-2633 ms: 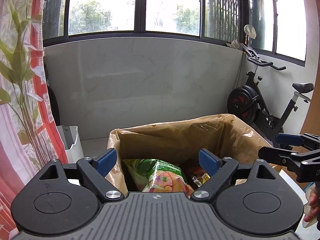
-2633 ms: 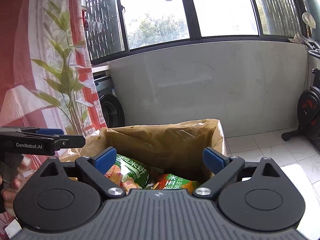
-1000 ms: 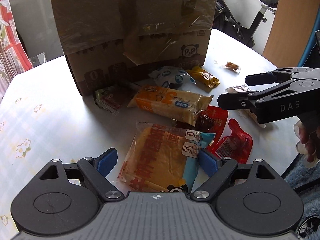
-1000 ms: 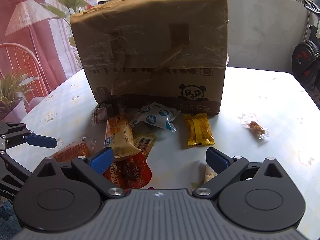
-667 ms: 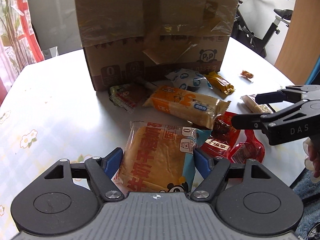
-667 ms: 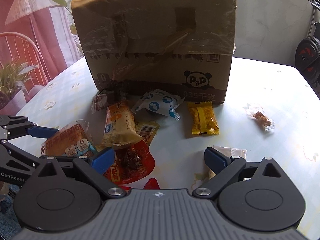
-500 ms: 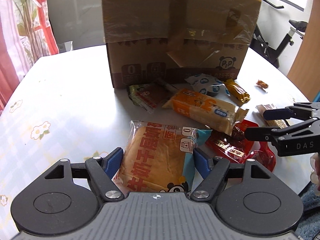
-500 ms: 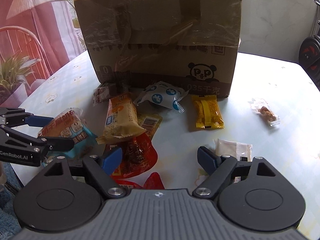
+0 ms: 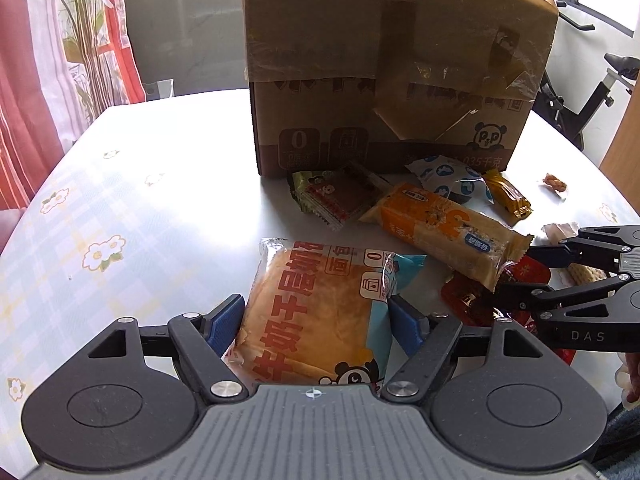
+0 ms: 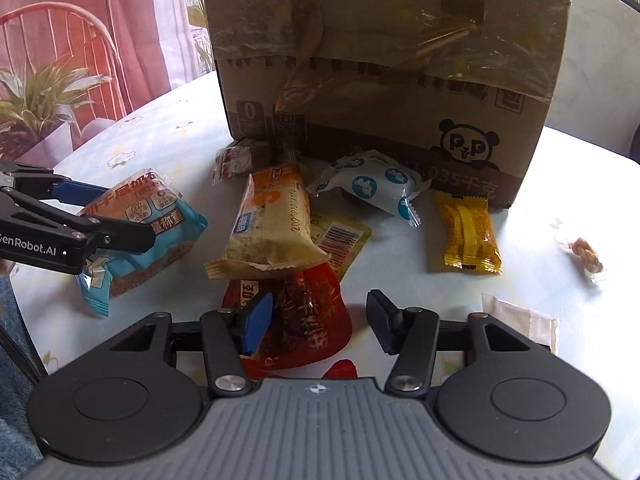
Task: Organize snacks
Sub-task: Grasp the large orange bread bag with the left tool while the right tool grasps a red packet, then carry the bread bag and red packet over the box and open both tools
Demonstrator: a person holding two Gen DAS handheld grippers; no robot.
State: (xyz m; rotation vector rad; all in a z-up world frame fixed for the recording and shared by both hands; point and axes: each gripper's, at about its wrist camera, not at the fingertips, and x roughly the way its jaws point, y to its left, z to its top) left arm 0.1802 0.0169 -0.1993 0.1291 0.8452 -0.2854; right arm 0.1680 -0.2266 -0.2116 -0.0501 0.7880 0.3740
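Snacks lie scattered on the pale flowered surface [image 9: 152, 208] just in front of a tall cardboard box [image 9: 396, 68] wrapped in clear tape.

The left tongs [image 9: 316, 322] have a bread packet [image 9: 316, 304], orange with a blue end, between their blue pads. Both pads sit against its sides and its wrapper is dented at the right pad, so it is gripped. The log-like reading of a slight widening shows as no gap in the left wrist view. In the right wrist view the same packet hangs in those tongs at the near left, its far end tilted off the surface.

The right tongs [image 10: 316, 322] are closing over a red pouch [image 10: 296, 316] lying at the near middle. The left pad touches its edge, while the right pad stands clear of it, so the pouch is between the pads but not clamped.

Beyond the red pouch an orange cake bar [image 10: 272, 220] rests partly on top of it, and a yellow-green wrapper with a barcode [image 10: 340, 240] lies just beside the bar. Farther off, close to the box, are a white packet with blue dots [image 10: 372, 188] and a brown-and-red packet [image 10: 240, 160]. A yellow packet [image 10: 468, 236] lies to the right, a small clear bag of nuts [image 10: 584, 258] farther right, and a beige sachet [image 10: 520, 324] sits near the right tongs.
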